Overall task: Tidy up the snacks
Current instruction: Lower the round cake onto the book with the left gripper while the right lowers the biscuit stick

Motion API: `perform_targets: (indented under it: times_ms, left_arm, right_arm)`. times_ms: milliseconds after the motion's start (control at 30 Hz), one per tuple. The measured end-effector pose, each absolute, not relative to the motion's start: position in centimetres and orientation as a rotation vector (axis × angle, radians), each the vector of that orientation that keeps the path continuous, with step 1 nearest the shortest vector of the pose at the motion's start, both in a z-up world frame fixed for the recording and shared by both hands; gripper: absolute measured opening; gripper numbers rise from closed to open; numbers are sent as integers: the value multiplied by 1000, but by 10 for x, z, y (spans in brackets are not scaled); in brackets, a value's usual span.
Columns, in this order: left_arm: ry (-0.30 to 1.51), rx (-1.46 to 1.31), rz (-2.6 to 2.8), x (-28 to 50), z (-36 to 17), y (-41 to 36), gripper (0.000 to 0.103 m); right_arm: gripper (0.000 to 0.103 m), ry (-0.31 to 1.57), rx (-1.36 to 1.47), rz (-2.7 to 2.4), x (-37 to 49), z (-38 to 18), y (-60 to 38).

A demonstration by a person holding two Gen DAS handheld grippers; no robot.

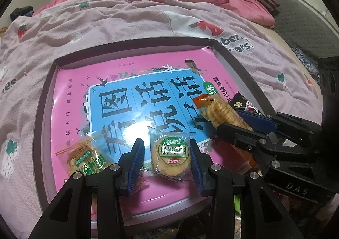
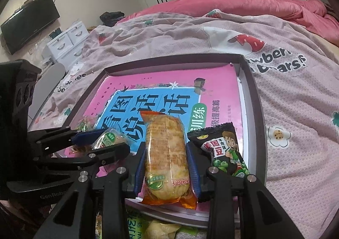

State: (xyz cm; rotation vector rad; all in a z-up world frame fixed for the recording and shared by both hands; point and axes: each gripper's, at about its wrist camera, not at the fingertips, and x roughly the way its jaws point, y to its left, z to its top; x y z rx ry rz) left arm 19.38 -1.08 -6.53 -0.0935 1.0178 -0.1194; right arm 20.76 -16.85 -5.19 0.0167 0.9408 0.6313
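surface: tray (image 1: 45,99) on strawberry bedspread (image 1: 127,20) | left gripper (image 1: 167,162) clamps round biscuit (image 1: 170,157) | right gripper (image 2: 166,167) clamps cracker pack (image 2: 166,154)

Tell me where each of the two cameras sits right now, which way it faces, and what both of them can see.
Left wrist: rides the left gripper, looking down and forward over the round biscuit pack between its fingers; the right gripper enters from the right.
Right wrist: rides the right gripper, looking down over the orange cracker pack its pads press on; the left gripper enters from the left.
Shared: the pink book in the shallow box, the bedspread, the black snack packet.
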Motion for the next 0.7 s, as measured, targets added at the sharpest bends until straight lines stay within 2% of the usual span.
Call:
perform_targets:
  times_ms: [567,700]
  left_arm:
    - [1021,-103,-134,191,-60,-12,45]
    - [1026,-104,-131,191,-60,-11,45]
  right_arm:
    - [41,914,48,640,207,-42,-175]
    - [46,901,57,640,208,-39,-178]
